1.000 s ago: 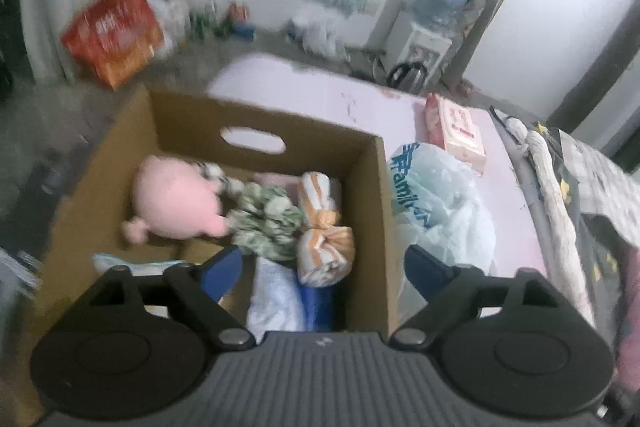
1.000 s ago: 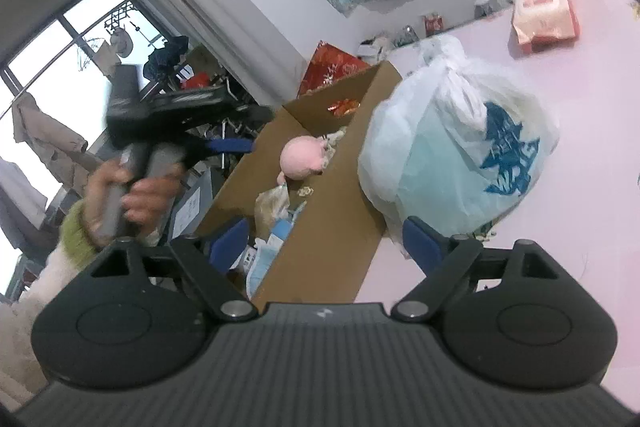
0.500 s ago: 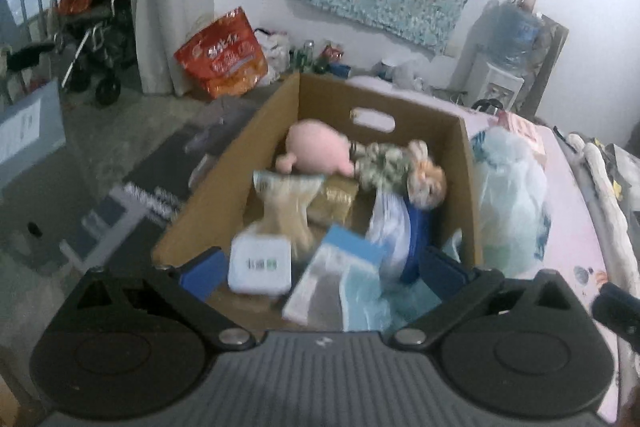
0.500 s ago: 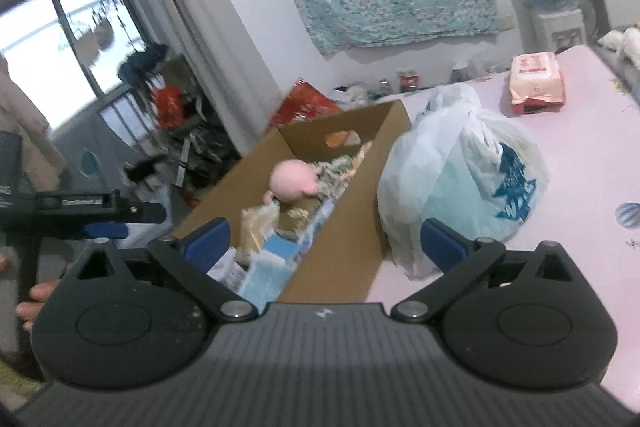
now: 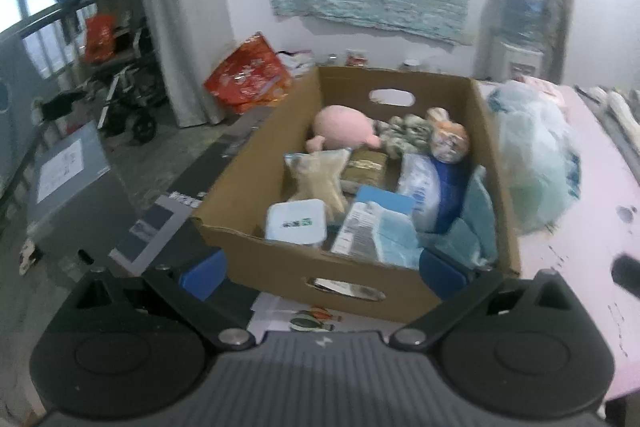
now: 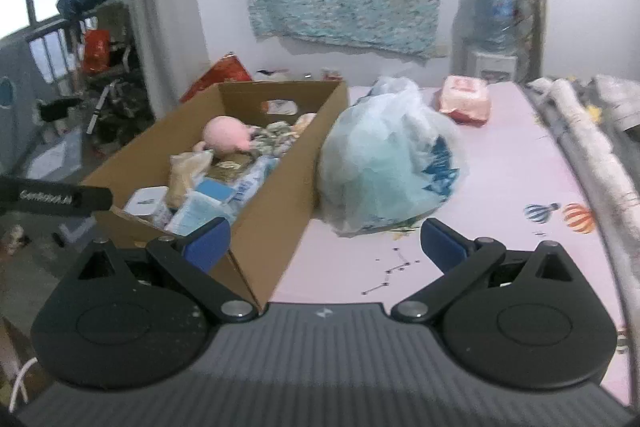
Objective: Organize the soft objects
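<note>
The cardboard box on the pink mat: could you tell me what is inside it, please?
Inside the cardboard box: a pink plush toy, a green patterned cloth bundle, an orange-and-white one, a white lidded tub and plastic-wrapped packets. Whatever lies beneath them, and the box floor, is covered.

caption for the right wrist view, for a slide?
Open right gripper faces a filled cardboard box and a tied plastic bag side by side on the pink table.

The open brown cardboard box [image 6: 276, 163] is packed full; at its 3 o'clock the bulging translucent plastic bag [image 6: 384, 163] touches it, bare pink tabletop [image 6: 512, 171] beyond.
</note>
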{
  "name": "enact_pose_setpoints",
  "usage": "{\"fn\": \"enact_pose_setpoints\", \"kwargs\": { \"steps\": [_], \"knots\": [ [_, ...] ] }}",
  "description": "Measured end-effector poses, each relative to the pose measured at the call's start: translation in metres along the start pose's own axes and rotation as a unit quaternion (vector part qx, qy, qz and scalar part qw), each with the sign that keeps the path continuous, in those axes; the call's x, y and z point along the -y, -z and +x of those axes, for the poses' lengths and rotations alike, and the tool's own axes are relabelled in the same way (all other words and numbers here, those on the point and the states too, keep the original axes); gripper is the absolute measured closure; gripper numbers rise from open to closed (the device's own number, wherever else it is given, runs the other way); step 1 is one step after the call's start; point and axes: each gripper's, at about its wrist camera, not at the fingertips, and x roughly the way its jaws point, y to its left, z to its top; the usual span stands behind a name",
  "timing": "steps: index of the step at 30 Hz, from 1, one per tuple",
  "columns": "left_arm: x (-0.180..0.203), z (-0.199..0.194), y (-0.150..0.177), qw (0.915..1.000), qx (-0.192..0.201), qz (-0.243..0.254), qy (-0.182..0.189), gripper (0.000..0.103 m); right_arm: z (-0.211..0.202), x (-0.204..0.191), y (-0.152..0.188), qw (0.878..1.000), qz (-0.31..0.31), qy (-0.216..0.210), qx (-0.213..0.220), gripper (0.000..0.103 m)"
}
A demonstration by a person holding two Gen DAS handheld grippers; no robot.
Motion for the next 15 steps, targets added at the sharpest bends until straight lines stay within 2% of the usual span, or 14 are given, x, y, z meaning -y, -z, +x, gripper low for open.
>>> {"fn": "enact_pose_setpoints", "kwargs": {
  "steps": [3,6,11,15],
  "knots": [
    [-0.001,0.003,0.004,0.9996,-0.009,-0.005,0.026,0.0,-0.006,-0.004,0.003,0.999,-0.011,0.034,0.017,0.001],
    [-0.002,0.003,0.006,0.9999,-0.011,-0.003,0.011,0.0,-0.012,-0.004,0.004,0.998,-0.02,0.051,0.035,0.001],
    [-0.003,-0.005,0.006,0.9998,0.011,0.011,-0.015,0.0,-0.021,0.006,0.001,0.998,-0.016,0.033,0.059,0.001],
    [-0.009,-0.004,0.005,0.9997,0.014,0.001,-0.021,0.0,-0.017,0.009,-0.006,0.999,-0.01,0.01,0.037,0.001]
  ]
}}
